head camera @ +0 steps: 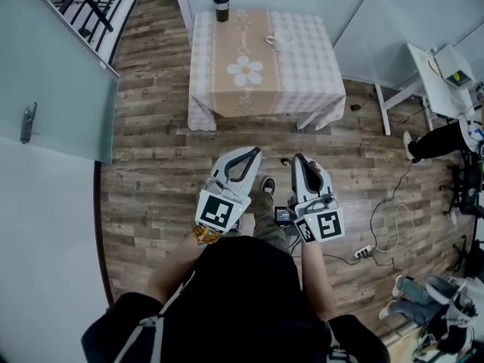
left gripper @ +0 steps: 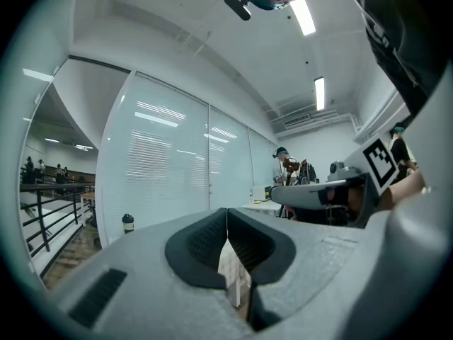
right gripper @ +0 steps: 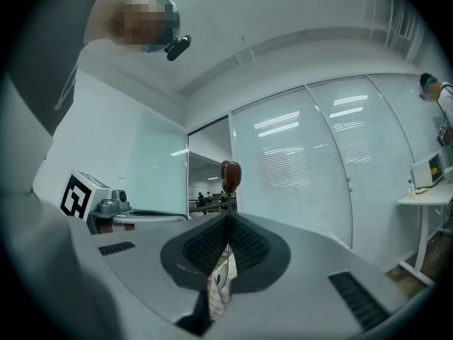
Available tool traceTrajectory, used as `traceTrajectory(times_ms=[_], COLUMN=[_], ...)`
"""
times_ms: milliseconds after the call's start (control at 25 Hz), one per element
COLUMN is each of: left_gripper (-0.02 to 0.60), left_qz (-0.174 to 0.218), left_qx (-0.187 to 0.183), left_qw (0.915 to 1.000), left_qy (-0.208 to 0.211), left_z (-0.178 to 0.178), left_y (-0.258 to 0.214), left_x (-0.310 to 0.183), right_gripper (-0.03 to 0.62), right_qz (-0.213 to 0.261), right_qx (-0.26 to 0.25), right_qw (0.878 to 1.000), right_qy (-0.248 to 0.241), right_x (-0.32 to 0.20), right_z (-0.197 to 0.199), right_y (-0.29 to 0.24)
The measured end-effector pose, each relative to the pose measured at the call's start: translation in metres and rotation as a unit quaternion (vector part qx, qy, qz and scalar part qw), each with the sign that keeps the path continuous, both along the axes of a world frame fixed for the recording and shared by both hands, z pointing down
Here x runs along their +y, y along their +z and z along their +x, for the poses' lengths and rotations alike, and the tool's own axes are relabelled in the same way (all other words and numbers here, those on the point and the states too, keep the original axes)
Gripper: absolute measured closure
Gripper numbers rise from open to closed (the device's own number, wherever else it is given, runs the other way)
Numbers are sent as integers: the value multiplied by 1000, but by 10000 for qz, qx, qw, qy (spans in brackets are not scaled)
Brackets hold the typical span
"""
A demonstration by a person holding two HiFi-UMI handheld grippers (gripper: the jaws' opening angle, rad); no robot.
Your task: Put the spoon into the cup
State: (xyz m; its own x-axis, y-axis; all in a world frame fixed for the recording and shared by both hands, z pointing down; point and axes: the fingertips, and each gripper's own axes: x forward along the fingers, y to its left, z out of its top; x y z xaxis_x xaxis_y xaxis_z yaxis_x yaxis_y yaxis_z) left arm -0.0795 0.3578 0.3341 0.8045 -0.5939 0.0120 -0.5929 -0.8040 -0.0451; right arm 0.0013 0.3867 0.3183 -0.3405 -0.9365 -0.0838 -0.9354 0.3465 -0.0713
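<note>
1. Left gripper (head camera: 253, 151): jaws pressed together along their whole line, nothing between them; held level, aimed at 12 o'clock toward the table (head camera: 302, 74).
2. Right gripper (head camera: 297, 157): jaws clamped on the spoon (right gripper: 228, 176); its brown bowl sticks up at 12 o'clock just above the tips in the right gripper view; handle hidden between the pads; gripper level, just beside the left one.
3. Spoon is therefore in the right gripper, well apart from the cup (head camera: 283, 41).
4. Cup: white, upright on the table, at about 1 o'clock from the daisy print (head camera: 245, 71), near the far edge.
5. Tumbler (head camera: 221, 6): dark, upright at the table's 11 o'clock corner; also seen at 9 o'clock of the jaws in the left gripper view.
6. Table: checked cloth, straight ahead at 12 o'clock of the person, well apart from both grippers; wooden floor (head camera: 151, 165) between.
7. Marker cubes on both grippers sit at the 6 o'clock ends, near the hands.
</note>
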Motion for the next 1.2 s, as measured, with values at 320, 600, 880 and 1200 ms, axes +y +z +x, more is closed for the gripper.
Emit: traceTrajectory(times_ms=[320,600,880,1200], left_gripper=[566,566,566,566], left_qz=[-178,28,-240,-353], left_qx=[47,-184,-174,-56], left_qw=[9994,9985,9952,9958], left_qy=[-286,-522,-936,-840], left_z=[82,149,157,161], left_y=[5,1,16,42], left_x=[-105,-183,-258,-363], right_gripper=[588,588,588,588], right_qz=[105,11,-364,-628], right_qx=[-325,-555,-702,-749], right_qw=[9993,9983,9958,9942], right_qy=[-153,-196,-466,-446], right_x=[-99,-191,-273,-381], right_z=[94,196,222,223], right_y=[-3,2,21,32])
